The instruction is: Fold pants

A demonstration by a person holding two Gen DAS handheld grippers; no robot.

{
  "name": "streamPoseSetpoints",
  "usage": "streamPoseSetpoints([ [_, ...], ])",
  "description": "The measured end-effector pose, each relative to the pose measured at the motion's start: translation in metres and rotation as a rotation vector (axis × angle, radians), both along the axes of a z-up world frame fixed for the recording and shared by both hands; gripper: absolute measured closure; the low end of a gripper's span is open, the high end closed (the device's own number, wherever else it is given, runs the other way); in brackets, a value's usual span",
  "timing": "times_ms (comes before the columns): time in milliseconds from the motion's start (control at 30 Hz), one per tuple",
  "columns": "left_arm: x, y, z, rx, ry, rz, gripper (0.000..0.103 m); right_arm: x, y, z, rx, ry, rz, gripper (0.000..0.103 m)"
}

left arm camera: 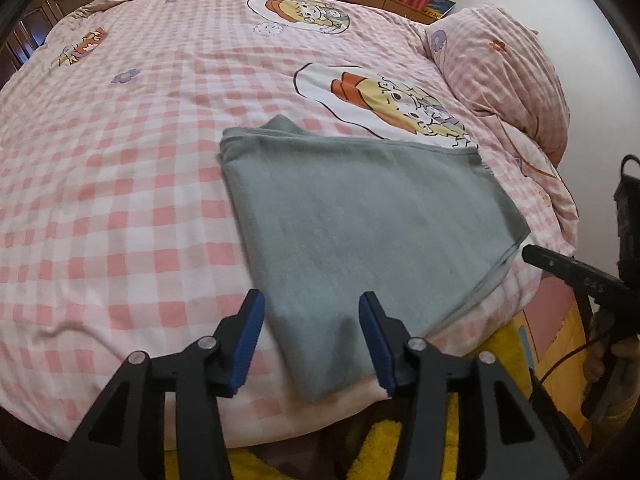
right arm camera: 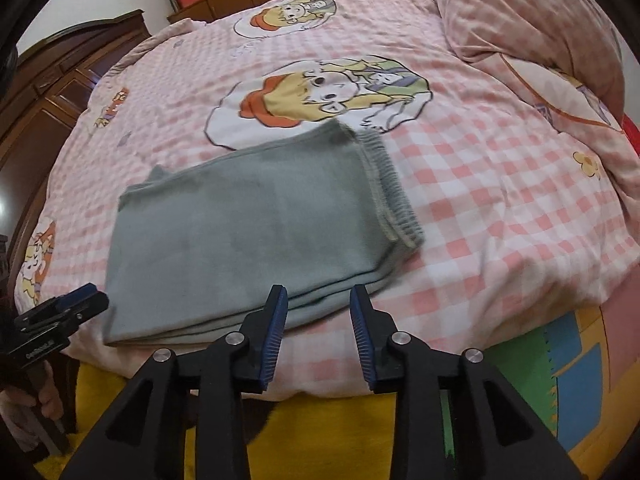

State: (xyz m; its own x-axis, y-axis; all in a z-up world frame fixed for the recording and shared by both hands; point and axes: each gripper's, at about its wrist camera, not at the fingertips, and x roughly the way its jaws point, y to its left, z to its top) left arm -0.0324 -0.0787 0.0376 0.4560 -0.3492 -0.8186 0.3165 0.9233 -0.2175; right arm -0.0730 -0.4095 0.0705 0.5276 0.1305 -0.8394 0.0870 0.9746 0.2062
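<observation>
Grey pants (left arm camera: 360, 216), folded into a flat rectangle of several layers, lying near the front edge of the bed (left arm camera: 120, 184), partly over a cartoon print (right arm camera: 320, 96) on the pink-and-white checked cover. Ribbed waistband (right arm camera: 394, 196) exposed along the right side of the stack. My left tongs (left arm camera: 311, 312), 2 blue-padded fingers set apart, empty, held over the near left corner of the pants; whether they touch the cloth I cannot tell. My right tongs (right arm camera: 319, 308), also spread and empty, just in front of the near right edge. Folded quilt (right arm camera: 532, 20) in the same check at the far right of the bed. Yellow rug (right arm camera: 360, 432) on the floor below the bed edge.
</observation>
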Motion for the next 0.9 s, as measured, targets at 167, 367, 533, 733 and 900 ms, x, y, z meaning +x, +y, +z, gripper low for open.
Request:
streamPoseSetpoints([
  [167, 0.0, 0.012, 0.002, -0.044, 0.015, 0.011, 0.044, -0.003, 0.029, 0.006, 0.01, 0.008, 0.021, 0.066],
  [367, 0.002, 0.019, 0.002, -0.052, 0.023, -0.015, 0.04, 0.006, 0.063, 0.012, -0.021, -0.019, 0.051, 0.054],
  [533, 0.007, 0.026, -0.004, -0.071, 0.05, 0.022, 0.035, 0.023, 0.084, 0.002, -0.009, -0.009, 0.095, 0.05],
  [733, 0.014, 0.036, -0.02, -0.123, 0.107, 0.097, 0.033, 0.039, 0.088, -0.029, 0.011, 0.078, 0.113, 0.05],
  [900, 0.017, 0.042, -0.029, -0.173, 0.136, 0.143, 0.031, 0.038, 0.086, -0.04, 0.063, 0.06, 0.129, 0.036],
])
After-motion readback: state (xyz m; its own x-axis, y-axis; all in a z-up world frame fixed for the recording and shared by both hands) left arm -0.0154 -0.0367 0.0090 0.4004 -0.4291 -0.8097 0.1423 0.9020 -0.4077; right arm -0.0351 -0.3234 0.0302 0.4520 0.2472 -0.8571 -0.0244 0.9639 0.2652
